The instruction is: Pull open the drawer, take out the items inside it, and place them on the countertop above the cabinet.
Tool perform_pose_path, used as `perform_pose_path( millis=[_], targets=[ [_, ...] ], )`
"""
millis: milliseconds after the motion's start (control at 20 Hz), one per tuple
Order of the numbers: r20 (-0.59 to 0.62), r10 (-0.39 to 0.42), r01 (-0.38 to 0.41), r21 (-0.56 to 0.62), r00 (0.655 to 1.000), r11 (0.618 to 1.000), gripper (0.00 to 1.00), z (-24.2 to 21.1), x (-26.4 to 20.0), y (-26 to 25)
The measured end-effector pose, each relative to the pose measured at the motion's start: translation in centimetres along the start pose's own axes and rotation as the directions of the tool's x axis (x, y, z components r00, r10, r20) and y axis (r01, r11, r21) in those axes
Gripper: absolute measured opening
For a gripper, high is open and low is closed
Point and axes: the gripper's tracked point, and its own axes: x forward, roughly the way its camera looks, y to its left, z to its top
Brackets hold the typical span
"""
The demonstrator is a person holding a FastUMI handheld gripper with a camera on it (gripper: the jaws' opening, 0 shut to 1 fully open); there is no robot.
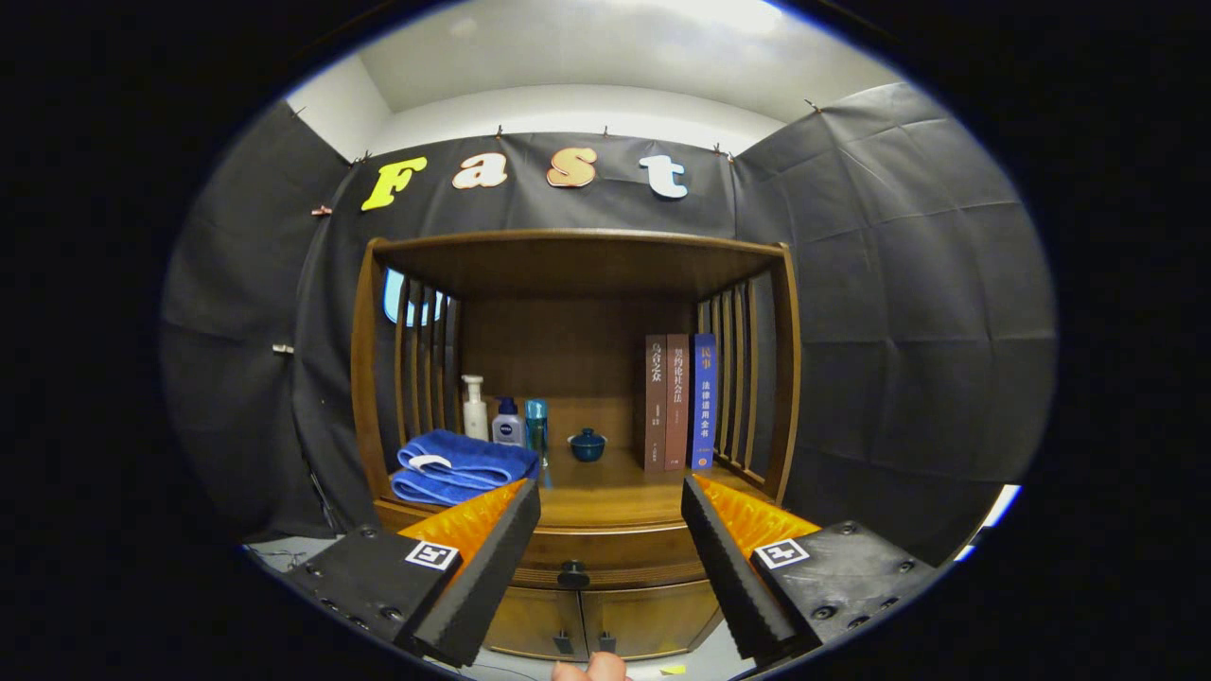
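Fingers spread wide and holding nothing, the gripper (610,492) faces the closed drawer (605,547) beneath the cabinet's countertop (615,497), where a clean pull likely means centring on the dark knob (572,573), pinching it squarely, then drawing straight back.

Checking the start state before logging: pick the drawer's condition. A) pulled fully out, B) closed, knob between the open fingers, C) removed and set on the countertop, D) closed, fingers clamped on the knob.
B: the drawer sits flush in the cabinet, its knob seen in the gap ahead of the open gripper, untouched.
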Motion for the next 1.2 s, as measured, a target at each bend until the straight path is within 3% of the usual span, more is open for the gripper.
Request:
perform_pose_path(
  millis=[200,450,800,1000,1200],
  targets=[
    [-0.038,0.019,-0.018,0.05,0.999,0.999,0.98,-5.9,2.4,1.7],
    [-0.12,0.029,-0.026,0.021,0.992,0.999,0.98,-13.1,5.2,3.7],
    [-0.198,0.018,-0.017,0.007,0.98,1.0,0.97,-19.3,7.7,4.6],
    [-0.215,0.022,-0.021,0.01,0.976,1.0,0.87,-21.0,9.4,4.7],
    [-0.239,0.022,-0.026,-0.013,0.971,1.0,0.59,-22.0,10.5,4.2]
  ],
)
